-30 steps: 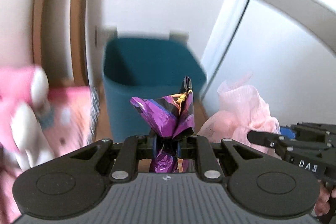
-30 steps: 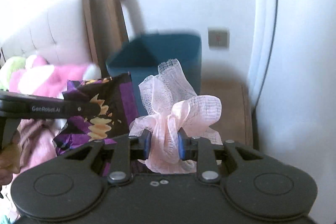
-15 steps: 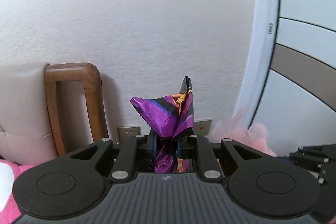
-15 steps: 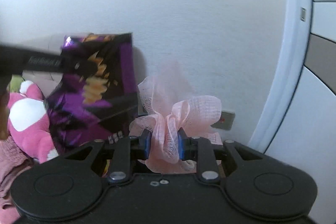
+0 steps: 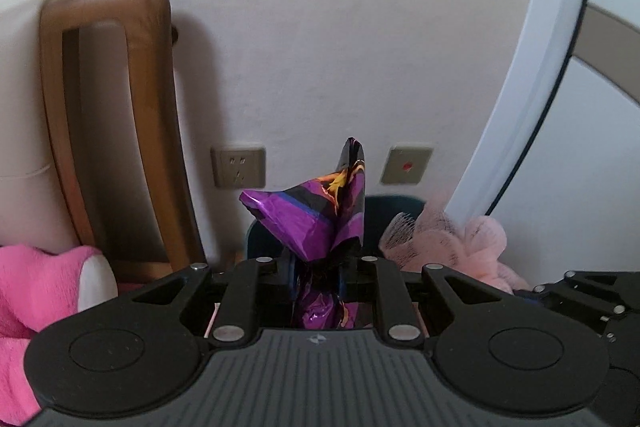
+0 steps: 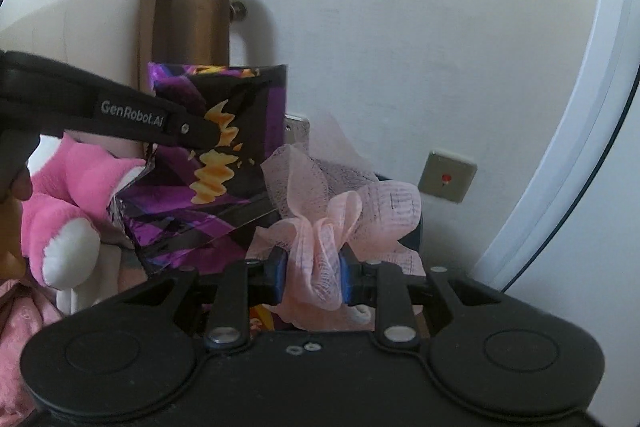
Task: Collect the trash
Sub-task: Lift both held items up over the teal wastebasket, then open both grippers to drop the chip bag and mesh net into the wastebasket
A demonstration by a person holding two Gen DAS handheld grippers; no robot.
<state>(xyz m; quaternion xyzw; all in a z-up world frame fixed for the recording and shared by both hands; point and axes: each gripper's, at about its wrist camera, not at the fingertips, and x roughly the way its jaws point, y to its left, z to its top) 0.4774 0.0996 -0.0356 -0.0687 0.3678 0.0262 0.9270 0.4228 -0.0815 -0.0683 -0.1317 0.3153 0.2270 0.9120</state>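
Observation:
A crumpled purple snack bag (image 5: 312, 219) sticks up between the pads of my left gripper (image 5: 316, 275), which is shut on it. My right gripper (image 6: 314, 275) is shut on a bunched pink mesh cloth (image 6: 340, 211). Seen from the right wrist, the left gripper (image 6: 212, 141) reaches in from the left with the purple bag (image 6: 224, 179) hanging from it, close beside the cloth. In the left wrist view the pink cloth (image 5: 452, 239) is at the right. Only the back rim of the teal bin (image 5: 394, 201) shows behind the bag; the rest is hidden.
A wooden headboard frame (image 5: 108, 107) stands against the white wall at the left, with a pink plush toy (image 5: 40, 291) below it. Two wall plates (image 5: 239, 167) sit low on the wall. A white door frame (image 5: 540, 67) runs up the right side.
Both grippers have moved with their loads still held. The teal bin was in full view a second ago, then left the view; now only its rim shows behind the bag.

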